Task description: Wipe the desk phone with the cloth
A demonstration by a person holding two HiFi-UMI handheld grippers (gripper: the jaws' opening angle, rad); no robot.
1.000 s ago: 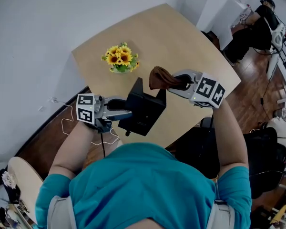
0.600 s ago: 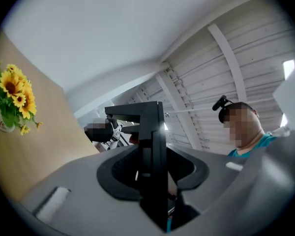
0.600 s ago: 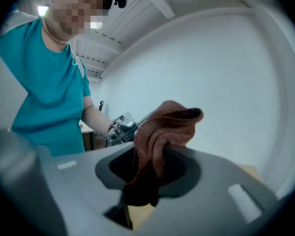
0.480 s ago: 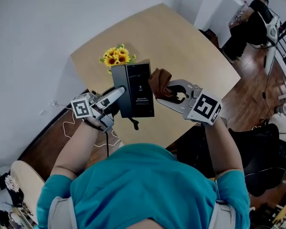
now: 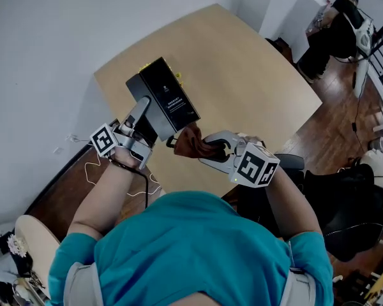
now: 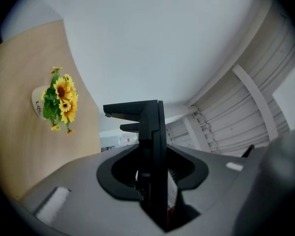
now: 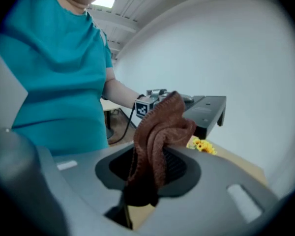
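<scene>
The black desk phone (image 5: 163, 97) is held off the table, tilted, with its flat labelled underside facing up. My left gripper (image 5: 142, 116) is shut on its lower left edge. In the left gripper view the phone (image 6: 155, 146) stands edge-on between the jaws. My right gripper (image 5: 204, 150) is shut on a brown cloth (image 5: 193, 142), which sits just below the phone's near right corner; I cannot tell whether they touch. In the right gripper view the cloth (image 7: 160, 132) bunches up out of the jaws, with the phone (image 7: 206, 109) beyond it.
The wooden table (image 5: 242, 62) lies under both grippers. A pot of yellow flowers (image 6: 59, 100) stands on it, mostly hidden behind the phone in the head view. A white cable (image 5: 92, 167) trails on the floor at left. A seated person (image 5: 345, 24) is at far right.
The phone has swung up and to the left, turning until its underside faces up and covers the flowers. The right gripper with the cloth has come down and left to the phone's near corner.
</scene>
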